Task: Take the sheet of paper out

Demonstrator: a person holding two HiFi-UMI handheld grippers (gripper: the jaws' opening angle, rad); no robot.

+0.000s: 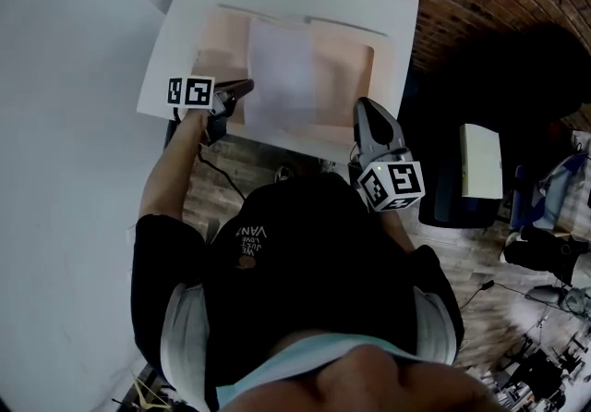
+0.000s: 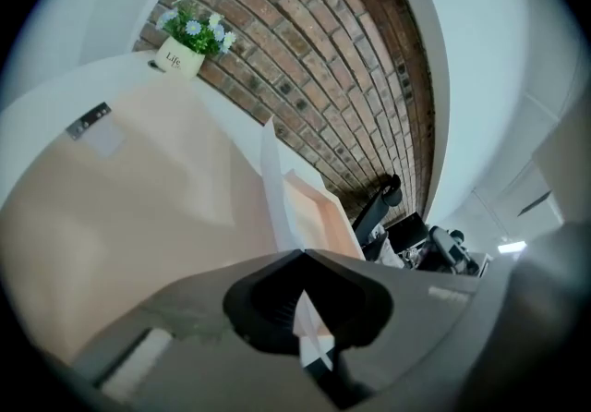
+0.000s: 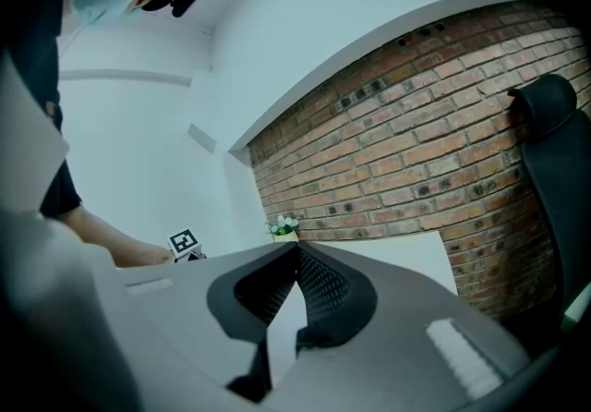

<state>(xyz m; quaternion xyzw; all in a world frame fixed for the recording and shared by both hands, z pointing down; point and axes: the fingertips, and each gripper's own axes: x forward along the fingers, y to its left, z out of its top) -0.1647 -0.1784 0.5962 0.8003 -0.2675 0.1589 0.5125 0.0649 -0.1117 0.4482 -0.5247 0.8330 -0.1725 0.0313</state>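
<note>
Two handheld grippers at one white table, both with jaws together.

Item 1, left gripper: clamped on the near edge of the sheet of paper. White strip pinched between the pads. Remainder of the sheet running forward from the tips, seen edge-on and raised in the left gripper view.

Item 2, right gripper: closed tip to tip. Pale sliver behind the tips, not identifiable as anything held. Tips at the near right corner of the beige folder, touching or just short of it; impossible to say which.

Item 3, beige folder: flat on the table, spreading out to the left of the left gripper's jaws and below them. Raised beige lip ahead and to the right of those tips, just past the sheet.

Item 4, small potted flowers: far ahead and to the left of the left gripper, at the table's back corner, well apart from the work.

Progress, as a judgement: grasp made and one edge lifted, so roughly the first half done. From the head view, most of the sheet over the folder, not yet clear of it. Left to do: drawing the sheet back toward the left gripper's handle side until fully free, probably with the right gripper steadying the folder.
</note>
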